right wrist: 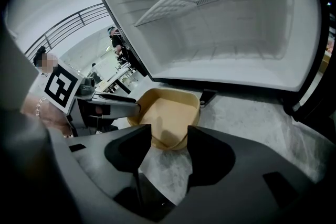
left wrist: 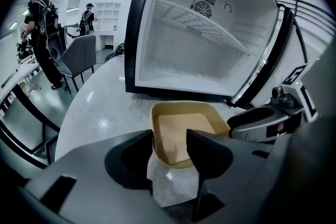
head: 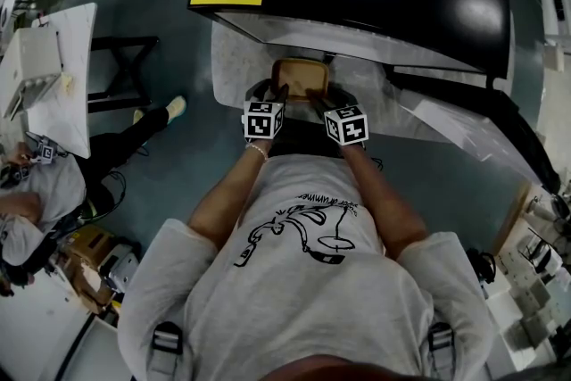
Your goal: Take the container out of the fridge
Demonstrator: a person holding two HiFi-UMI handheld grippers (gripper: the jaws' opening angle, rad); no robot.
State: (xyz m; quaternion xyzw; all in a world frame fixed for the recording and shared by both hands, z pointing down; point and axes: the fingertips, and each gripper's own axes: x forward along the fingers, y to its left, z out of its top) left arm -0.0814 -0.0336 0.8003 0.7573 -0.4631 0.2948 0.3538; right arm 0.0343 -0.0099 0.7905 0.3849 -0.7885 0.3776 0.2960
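one open fridge [left wrist: 210, 34] stands empty on the pale table [left wrist: 100, 113], its shelf bare. the tan container [left wrist: 184, 134] sits outside it, toward the table edge nearest the person and just before the fridge's mouth, so it looks already taken out. the left gripper [left wrist: 170, 140] and right gripper [right wrist: 168, 134] each straddle its near rim with jaws apart, clamping nothing, probably placed to steady it.
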